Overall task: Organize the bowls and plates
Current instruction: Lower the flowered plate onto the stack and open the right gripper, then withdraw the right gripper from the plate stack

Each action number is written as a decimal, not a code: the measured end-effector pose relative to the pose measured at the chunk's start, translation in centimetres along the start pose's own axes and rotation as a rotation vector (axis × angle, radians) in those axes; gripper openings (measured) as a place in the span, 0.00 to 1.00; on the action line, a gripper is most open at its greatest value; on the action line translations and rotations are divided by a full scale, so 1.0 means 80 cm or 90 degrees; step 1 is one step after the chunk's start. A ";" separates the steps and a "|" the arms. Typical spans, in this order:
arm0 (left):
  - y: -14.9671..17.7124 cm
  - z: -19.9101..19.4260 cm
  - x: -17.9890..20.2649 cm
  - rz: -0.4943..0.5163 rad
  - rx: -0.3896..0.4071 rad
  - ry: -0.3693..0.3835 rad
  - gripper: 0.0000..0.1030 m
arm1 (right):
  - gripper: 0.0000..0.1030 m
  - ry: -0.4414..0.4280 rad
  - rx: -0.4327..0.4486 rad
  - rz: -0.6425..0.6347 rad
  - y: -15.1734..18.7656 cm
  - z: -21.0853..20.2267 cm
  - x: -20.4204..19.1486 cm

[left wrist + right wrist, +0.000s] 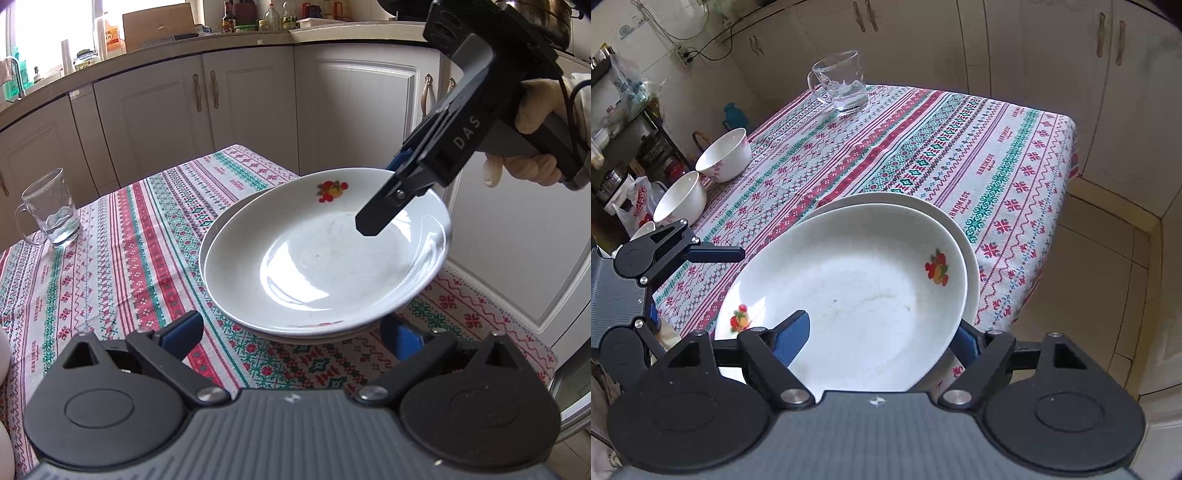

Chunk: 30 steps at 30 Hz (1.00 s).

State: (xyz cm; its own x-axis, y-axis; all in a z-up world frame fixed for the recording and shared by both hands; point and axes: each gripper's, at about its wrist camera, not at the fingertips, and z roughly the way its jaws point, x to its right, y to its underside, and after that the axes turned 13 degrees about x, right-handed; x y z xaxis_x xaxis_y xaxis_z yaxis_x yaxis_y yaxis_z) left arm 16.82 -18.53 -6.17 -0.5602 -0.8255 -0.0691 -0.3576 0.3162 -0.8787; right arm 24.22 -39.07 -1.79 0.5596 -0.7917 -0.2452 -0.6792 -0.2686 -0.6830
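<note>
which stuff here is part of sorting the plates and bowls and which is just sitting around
Part of the job:
- top plate with the fruit print, lying on the lower plate
- two white bowls at the table's edge
- right gripper, jaws apart astride the top plate's rim
- left gripper, open

Just lying about:
- glass mug
- patterned tablecloth
- bottles on the counter

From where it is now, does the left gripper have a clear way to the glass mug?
Probably yes: the left gripper is open, and only bare tablecloth lies between it and the mug.
</note>
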 end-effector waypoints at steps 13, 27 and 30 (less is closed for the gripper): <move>0.001 -0.001 0.000 0.004 0.005 -0.003 0.98 | 0.83 0.033 -0.002 -0.015 0.008 -0.010 -0.014; 0.006 -0.003 0.001 0.005 -0.006 0.002 0.98 | 0.95 0.048 0.003 -0.010 0.026 -0.018 -0.025; 0.006 -0.010 0.003 0.010 0.000 0.009 0.98 | 0.98 0.061 0.017 -0.017 0.027 -0.023 -0.032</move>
State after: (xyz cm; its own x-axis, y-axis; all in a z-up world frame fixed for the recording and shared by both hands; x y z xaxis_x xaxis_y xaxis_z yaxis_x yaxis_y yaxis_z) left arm 15.94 -18.19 -6.27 -0.5757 -0.8142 -0.0758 -0.3489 0.3284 -0.8777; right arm 20.49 -38.65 -1.37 0.5284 -0.8337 -0.1603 -0.6507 -0.2764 -0.7072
